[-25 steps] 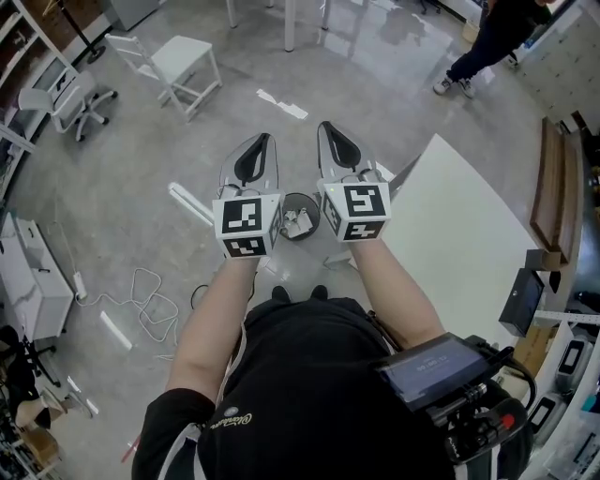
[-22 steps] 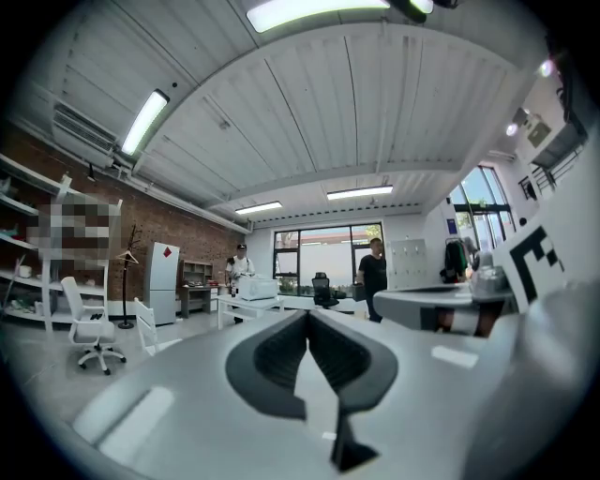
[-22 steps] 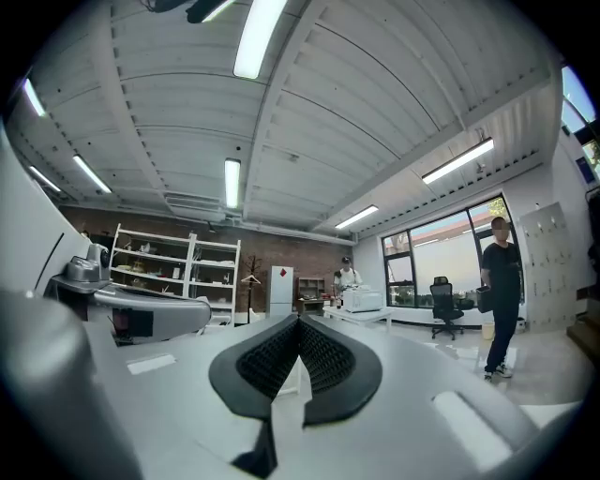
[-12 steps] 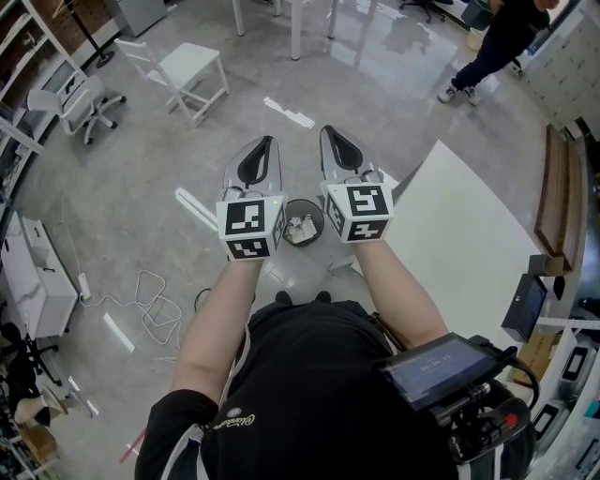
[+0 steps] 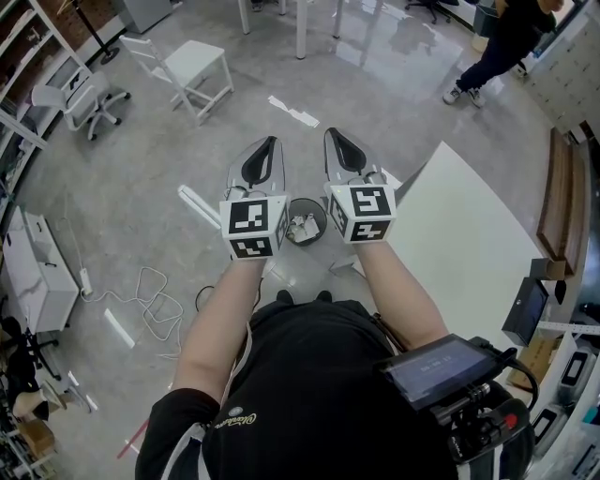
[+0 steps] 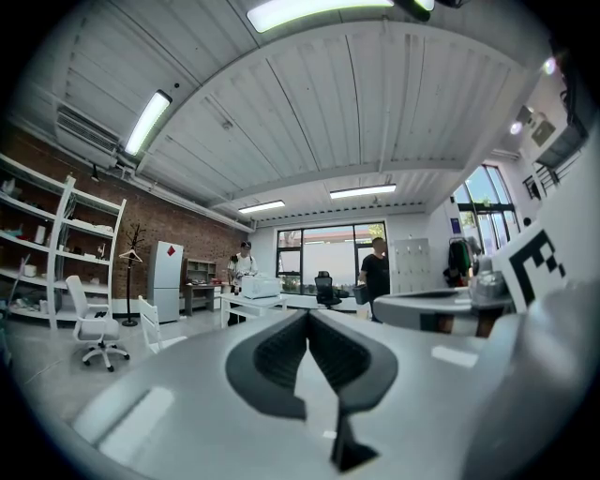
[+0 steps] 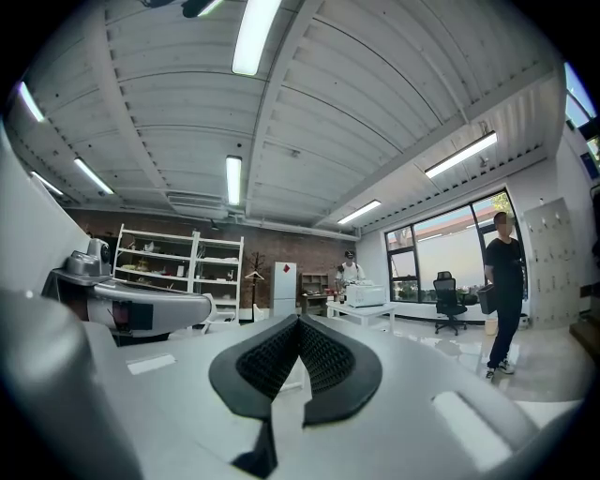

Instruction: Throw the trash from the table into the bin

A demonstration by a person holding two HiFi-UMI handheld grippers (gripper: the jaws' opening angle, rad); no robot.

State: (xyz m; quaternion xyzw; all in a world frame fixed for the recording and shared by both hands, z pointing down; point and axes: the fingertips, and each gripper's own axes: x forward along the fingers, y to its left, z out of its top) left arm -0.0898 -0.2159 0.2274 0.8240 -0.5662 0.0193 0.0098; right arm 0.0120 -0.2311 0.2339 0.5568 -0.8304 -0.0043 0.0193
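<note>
Nothing shifted this past second: your left gripper (image 5: 265, 142) and right gripper (image 5: 333, 134) stay clenched, empty, above the bin (image 5: 306, 200). The table (image 5: 459, 234) looks bare, so you're probably done.

My left gripper (image 5: 266, 142) and right gripper (image 5: 334, 134) look silver-grey with black pads, and black-and-white square marks at the back. The bin (image 5: 307, 200) is black, and the trash (image 5: 300, 225) inside is white. The table (image 5: 469, 244) is white. The floor (image 5: 141, 187) is shiny grey.

light: bright, ceiling tubes (image 6: 319, 9) | glare: floor (image 5: 375, 56) | edges: fisheye-warped | soft: left claw (image 6: 307, 317) close-up
</note>
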